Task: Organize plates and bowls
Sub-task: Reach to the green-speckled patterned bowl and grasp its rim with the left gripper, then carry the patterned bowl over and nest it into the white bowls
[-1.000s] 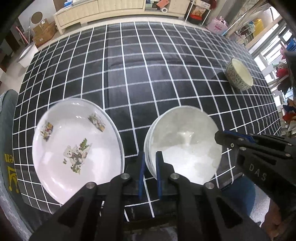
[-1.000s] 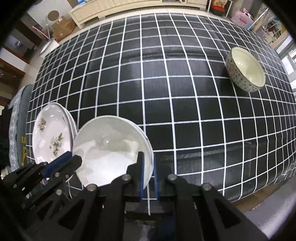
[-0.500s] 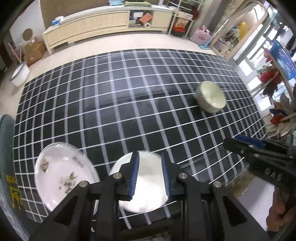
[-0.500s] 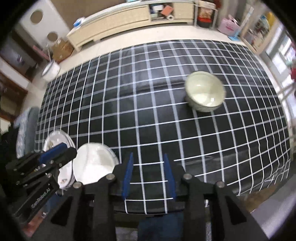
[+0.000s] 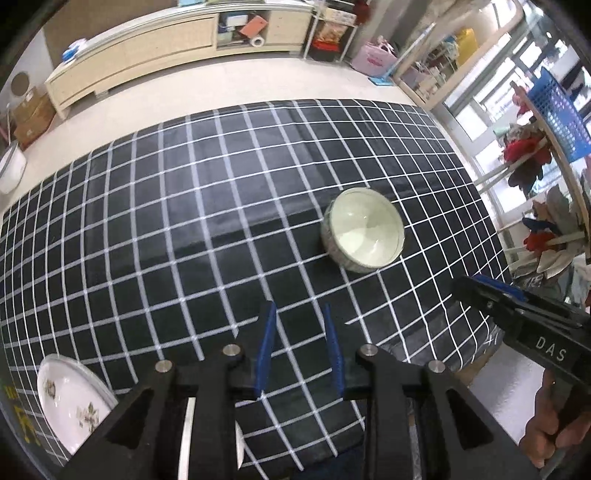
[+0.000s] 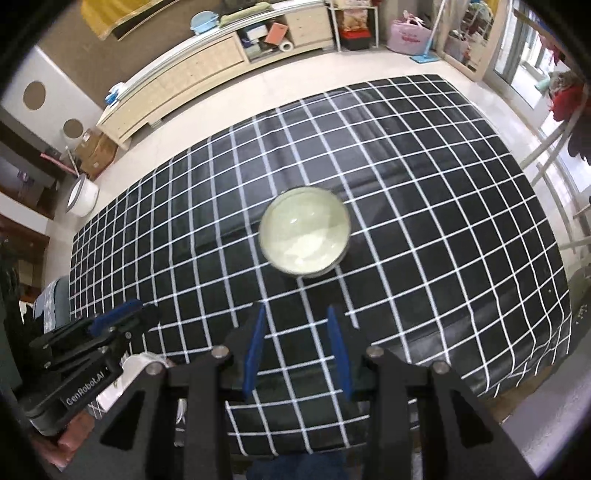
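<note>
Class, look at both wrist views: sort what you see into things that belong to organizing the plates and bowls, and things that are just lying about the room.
Belongs to the job:
- patterned bowl on the checked tablecloth
- decorated plate at the near left edge
- left gripper and right gripper, both open

Just lying about:
- long cabinet
- pink bag
- white bucket

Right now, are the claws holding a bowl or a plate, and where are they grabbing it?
Nothing is held. The left claw and the right claw are both open and empty above the checked tablecloth; the bowl sits alone.
</note>
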Available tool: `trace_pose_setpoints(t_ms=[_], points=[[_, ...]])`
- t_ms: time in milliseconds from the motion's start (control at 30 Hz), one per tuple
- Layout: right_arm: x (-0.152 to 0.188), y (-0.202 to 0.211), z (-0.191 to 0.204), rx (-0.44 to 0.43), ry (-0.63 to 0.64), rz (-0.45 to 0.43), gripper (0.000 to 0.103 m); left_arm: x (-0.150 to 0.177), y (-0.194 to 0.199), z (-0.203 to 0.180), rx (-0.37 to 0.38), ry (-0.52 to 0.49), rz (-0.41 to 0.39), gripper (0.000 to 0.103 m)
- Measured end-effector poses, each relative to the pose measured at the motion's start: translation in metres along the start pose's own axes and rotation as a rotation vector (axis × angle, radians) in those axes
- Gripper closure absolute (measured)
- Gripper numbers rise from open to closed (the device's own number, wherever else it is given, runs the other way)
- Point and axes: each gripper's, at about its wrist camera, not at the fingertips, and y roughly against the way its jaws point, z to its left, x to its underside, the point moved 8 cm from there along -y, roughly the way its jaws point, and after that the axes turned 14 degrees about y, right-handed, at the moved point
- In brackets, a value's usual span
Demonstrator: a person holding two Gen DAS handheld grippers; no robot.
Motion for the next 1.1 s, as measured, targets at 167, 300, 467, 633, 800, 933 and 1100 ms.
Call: trace_pose_setpoints(t_ms=[167,300,467,633,800,933,1100], points=[[-0.017,-0.015,-0.031,0.001,-0.034,0.005,0.064,-0.02,-0.033,-0.031,-0.006,-0.031,0.019,0.078],[-0.029,-0.033,-0.043,0.002,-0.042,0.016,0.064,-0.033,-0.058,-0.043,-0.014,-0.025,0.031,0.078],[-0.04,-0.066,-0.052,0.006,-0.03,0.042,0.064,-0.048,-0.09,-0.048,-0.031,-0.031,0.037,0.079],[-0.045,-0.096,-0.065,0.039,-0.029,0.029,0.068,-0.049,-0.121,-0.048,-0.039,-0.025,0.069,0.08],[-0.042,-0.116,-0.07,0.057,-0.052,0.062,0.087,-0.046,-0.14,-0.048,-0.049,-0.057,0.074,0.092],[-0.042,-0.117,-0.074,0.089,-0.051,0.058,0.092,-0.043,-0.141,-0.042,-0.047,-0.072,0.078,0.093],[-0.036,-0.117,-0.055,0.102,0.004,0.081,0.092,-0.037,-0.132,-0.022,-0.081,-0.079,0.079,0.093]])
